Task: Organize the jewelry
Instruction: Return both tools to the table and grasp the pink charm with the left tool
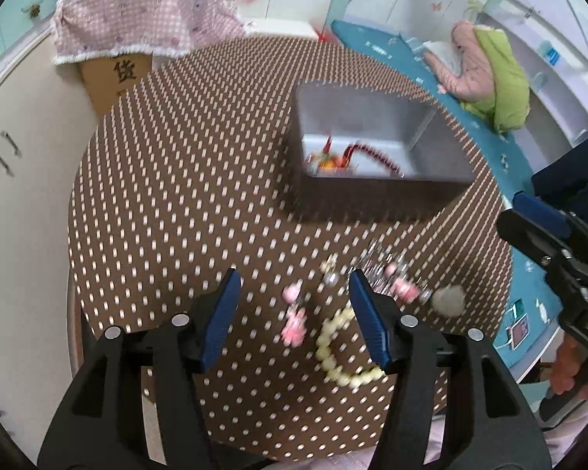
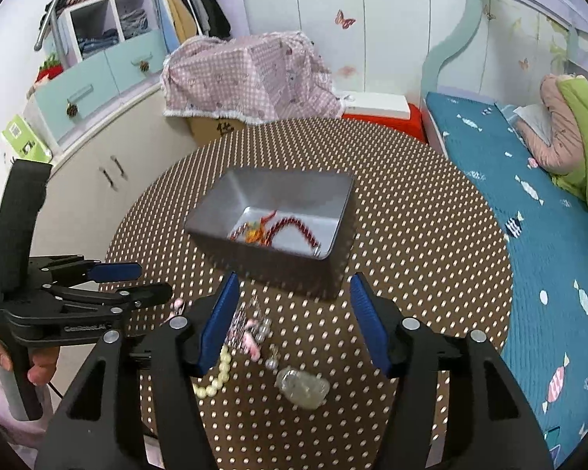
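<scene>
Left wrist view: left claw (image 1: 294,305) gapes wide over the dotted surface (image 1: 176,196), pink charms (image 1: 294,323) and pearl string (image 1: 335,346) between its fingers. Right claw (image 2: 294,313) gapes too, clear ornament (image 2: 303,387) just ahead. Farther off, tin (image 2: 270,192) holding red beads (image 2: 294,227).

Bright, even indoor light; strong fisheye bending at edges; motion blur smears the jewelry.

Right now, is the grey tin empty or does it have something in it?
Not empty. The grey tin holds a red bead strand and an orange piece; the rest lies outside on the table.
</scene>
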A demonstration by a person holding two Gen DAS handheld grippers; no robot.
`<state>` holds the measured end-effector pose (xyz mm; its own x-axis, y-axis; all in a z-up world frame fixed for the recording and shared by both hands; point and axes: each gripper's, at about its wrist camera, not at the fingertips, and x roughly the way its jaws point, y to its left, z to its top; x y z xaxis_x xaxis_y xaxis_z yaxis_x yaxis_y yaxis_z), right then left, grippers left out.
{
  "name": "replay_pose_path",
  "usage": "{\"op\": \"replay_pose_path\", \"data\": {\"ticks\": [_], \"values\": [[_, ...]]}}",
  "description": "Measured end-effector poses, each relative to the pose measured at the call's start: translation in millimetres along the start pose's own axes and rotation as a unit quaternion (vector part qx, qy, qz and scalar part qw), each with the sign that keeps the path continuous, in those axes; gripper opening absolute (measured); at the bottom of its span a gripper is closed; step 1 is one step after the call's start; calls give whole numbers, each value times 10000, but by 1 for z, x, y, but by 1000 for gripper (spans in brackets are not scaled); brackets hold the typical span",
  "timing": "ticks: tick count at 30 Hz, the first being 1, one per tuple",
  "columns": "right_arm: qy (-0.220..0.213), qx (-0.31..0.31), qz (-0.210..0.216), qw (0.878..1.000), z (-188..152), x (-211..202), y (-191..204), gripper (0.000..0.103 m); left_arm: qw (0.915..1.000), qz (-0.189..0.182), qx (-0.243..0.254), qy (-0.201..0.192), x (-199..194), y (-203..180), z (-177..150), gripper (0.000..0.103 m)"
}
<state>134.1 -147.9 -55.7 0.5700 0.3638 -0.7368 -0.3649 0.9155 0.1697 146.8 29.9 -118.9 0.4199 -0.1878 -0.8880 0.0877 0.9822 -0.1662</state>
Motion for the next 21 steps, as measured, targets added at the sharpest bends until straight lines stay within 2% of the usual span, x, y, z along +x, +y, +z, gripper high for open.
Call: {"op": "replay_pose_path", "data": {"ticks": [4,6,8,10,13,15,16,20,21], "values": [[188,63,42,9998,-11,8,4,56,9998,-39,32,193,17,5,-19,58],[297,101,54,9995,-18,13,5,56,9997,80,12,229,25,9,-29,53],[389,109,70,9992,-24,17,7,56,9999,97,102,21,24,8,-36,51],[480,93,93,9988,-28,22,10,56,9999,83,123,-2,24,8,-40,49],[551,43,107,9984,-31,26,14,56,9996,224,169,-71,26,6,-43,42],[593,23,118,9982,-33,28,15,56,9989,351,300,-88,27,3,-46,33],[620,18,116,9980,-34,30,15,56,9987,354,354,-86,27,1,-47,31],[763,-29,88,9970,-42,37,16,56,9987,217,458,-91,26,-8,-48,15],[796,-49,104,9968,-44,39,16,56,9984,229,497,-102,26,-11,-49,15]]}}
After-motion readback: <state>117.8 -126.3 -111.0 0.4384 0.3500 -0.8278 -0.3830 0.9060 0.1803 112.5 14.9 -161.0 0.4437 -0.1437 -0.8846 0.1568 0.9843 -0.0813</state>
